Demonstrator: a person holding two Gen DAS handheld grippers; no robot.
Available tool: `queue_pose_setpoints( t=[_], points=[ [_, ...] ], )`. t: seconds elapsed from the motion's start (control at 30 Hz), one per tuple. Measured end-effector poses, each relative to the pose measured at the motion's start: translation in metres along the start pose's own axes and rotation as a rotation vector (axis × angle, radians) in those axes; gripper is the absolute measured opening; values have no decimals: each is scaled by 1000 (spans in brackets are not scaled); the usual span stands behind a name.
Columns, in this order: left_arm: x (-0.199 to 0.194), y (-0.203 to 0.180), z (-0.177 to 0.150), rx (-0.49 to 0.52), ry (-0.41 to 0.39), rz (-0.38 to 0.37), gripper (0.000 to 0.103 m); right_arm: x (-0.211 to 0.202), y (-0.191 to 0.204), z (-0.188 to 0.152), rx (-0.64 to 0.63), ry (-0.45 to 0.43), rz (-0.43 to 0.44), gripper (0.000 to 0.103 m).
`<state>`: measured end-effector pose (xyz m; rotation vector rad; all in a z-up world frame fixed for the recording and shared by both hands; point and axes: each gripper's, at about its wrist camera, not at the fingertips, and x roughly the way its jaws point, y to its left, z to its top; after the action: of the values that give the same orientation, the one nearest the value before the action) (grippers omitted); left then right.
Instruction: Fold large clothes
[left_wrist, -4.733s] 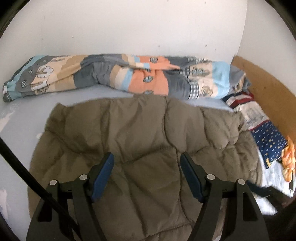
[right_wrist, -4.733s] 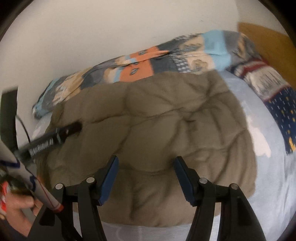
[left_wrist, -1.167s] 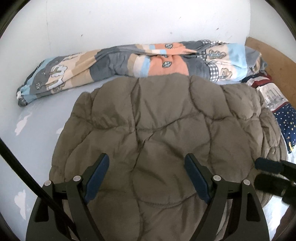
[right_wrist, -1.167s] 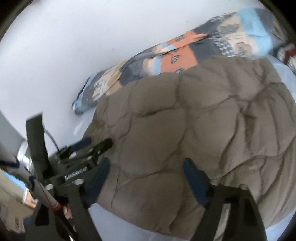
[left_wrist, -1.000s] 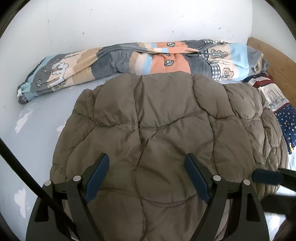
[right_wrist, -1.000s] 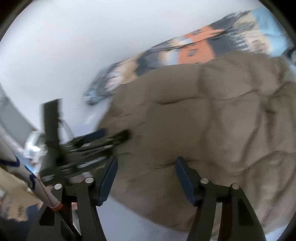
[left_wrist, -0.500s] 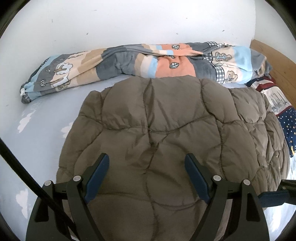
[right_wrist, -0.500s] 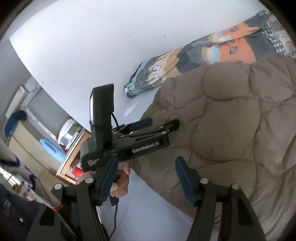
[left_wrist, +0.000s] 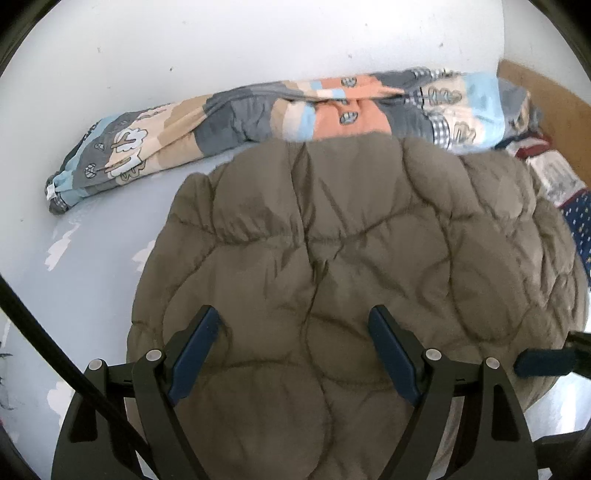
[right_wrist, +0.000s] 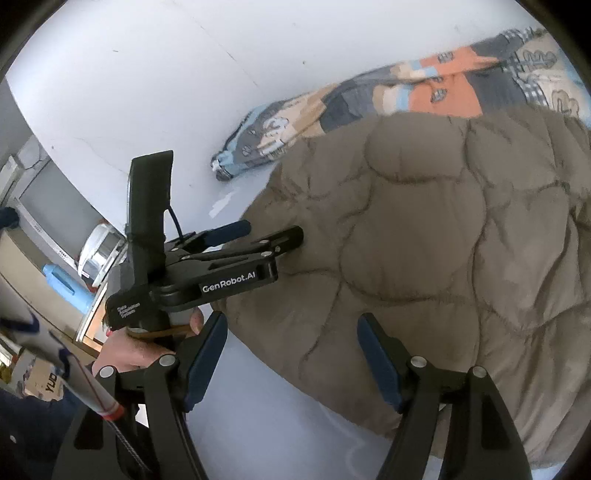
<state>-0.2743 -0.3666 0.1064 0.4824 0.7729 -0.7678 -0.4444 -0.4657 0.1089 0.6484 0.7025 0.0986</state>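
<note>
An olive-brown quilted puffer jacket (left_wrist: 354, 258) lies folded in a rounded heap on a pale blue bed sheet (left_wrist: 92, 258); it also shows in the right wrist view (right_wrist: 424, 258). My left gripper (left_wrist: 295, 350) is open and empty, hovering over the jacket's near part. My right gripper (right_wrist: 291, 354) is open and empty over the jacket's near left edge. The left gripper also shows from the side in the right wrist view (right_wrist: 273, 232), jaws apart, at the jacket's left edge. One right fingertip (left_wrist: 539, 362) shows at the jacket's right edge.
A rolled patterned blanket (left_wrist: 277, 114) in grey, orange and blue lies along the white wall behind the jacket. Folded dark blue and red clothes (left_wrist: 569, 199) sit at the right by a wooden headboard (left_wrist: 546, 96). A shelf with a blue bottle (right_wrist: 66, 284) stands left of the bed.
The right gripper has swung left over about a second, bringing the left gripper and the hand into its view. The left gripper has drifted slightly; the jacket lies as before.
</note>
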Motion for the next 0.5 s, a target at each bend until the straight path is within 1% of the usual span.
queue_pose_setpoints(
  t=[0.27,0.4,0.5],
  points=[
    [11,-5,-4,13,40,14,83,14,-17,-2,60,45,-6,77],
    [9,-6,-4,16,34,17,83,19,-18,-1,69,57,-26,77],
    [2,-2,0,-6,8,1,83,15,-14,1,61,48,-31,77]
  ],
)
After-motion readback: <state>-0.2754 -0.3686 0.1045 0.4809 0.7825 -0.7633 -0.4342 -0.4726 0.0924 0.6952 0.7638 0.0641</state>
